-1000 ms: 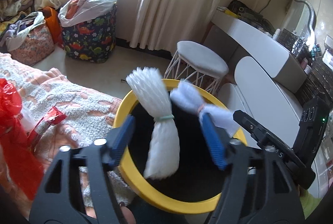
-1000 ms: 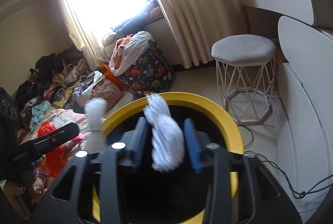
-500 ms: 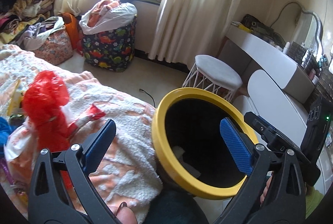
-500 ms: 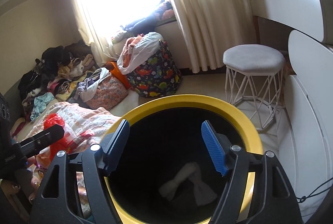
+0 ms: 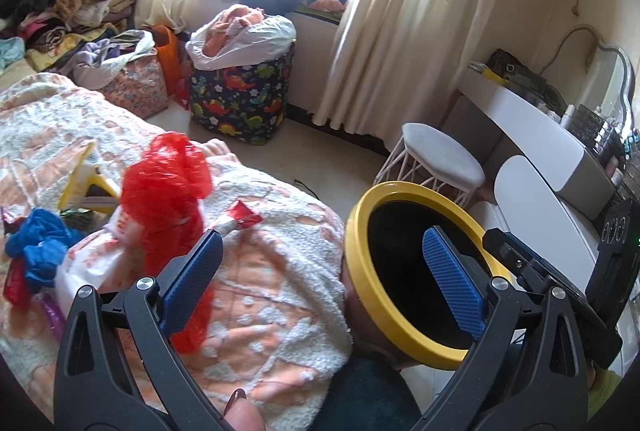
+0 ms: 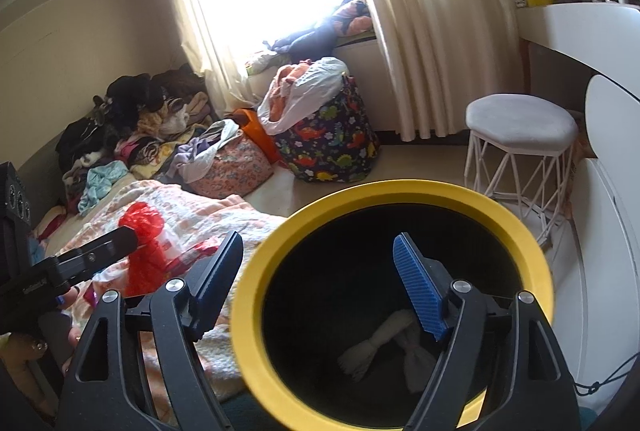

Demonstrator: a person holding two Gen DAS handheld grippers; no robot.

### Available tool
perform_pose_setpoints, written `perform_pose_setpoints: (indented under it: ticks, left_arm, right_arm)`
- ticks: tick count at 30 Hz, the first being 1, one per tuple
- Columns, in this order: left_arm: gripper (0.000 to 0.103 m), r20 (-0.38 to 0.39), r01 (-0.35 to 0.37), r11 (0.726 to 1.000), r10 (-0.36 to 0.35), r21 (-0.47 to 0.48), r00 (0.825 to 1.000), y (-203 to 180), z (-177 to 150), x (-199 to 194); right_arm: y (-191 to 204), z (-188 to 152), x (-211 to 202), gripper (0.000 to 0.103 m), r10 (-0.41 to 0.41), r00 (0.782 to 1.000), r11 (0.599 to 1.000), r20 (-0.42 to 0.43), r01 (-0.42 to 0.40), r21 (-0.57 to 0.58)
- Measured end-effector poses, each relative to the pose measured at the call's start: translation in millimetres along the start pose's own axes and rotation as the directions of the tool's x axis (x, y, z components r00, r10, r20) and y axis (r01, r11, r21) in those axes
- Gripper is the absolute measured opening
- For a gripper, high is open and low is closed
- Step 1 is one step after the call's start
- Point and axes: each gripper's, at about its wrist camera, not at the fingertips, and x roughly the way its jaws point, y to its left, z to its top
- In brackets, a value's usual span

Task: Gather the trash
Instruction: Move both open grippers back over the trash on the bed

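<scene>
between pickups: two white bundles [image 6: 384, 345] lie in the yellow-rimmed bin [image 6: 400, 191]. left gripper [image 5: 320, 283] spread wide and empty; right gripper [image 6: 320, 279] opening, nothing between its jaws. next likely calls for swinging to the red bag [image 5: 168, 183] among wrappers on the peach blanket [image 5: 276, 283]. cluttered bedroom beyond.

I've let go of both white bundles [image 6: 384, 347]; they now lie at the bottom of the yellow-rimmed bin [image 6: 400, 191]. My left claw [image 5: 320, 283] stands empty and wide, swung toward nine o'clock over the bed [image 5: 260, 291]. My right claw [image 6: 320, 287] is empty, its jaws opening.
</scene>
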Motion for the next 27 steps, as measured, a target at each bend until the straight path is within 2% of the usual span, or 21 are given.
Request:
perform_pose_setpoints:
  ticks: [13,27]
  left_arm:
    - [0.092,0.054,-0.037,0.998,0.040,-0.057,0.998,34,4,-27]
    - [0.092,0.107,-0.067,0.989,0.081,-0.135,0.991,73,10,-51]
  right_arm:
    - [47,-1,-1,0.078,0.085,0.996,0.993,-0.013,-0.086,-0.082]
    - [99,-10,5,0.079,0.166,0.984,0.970,-0.066,-0.175,-0.167]
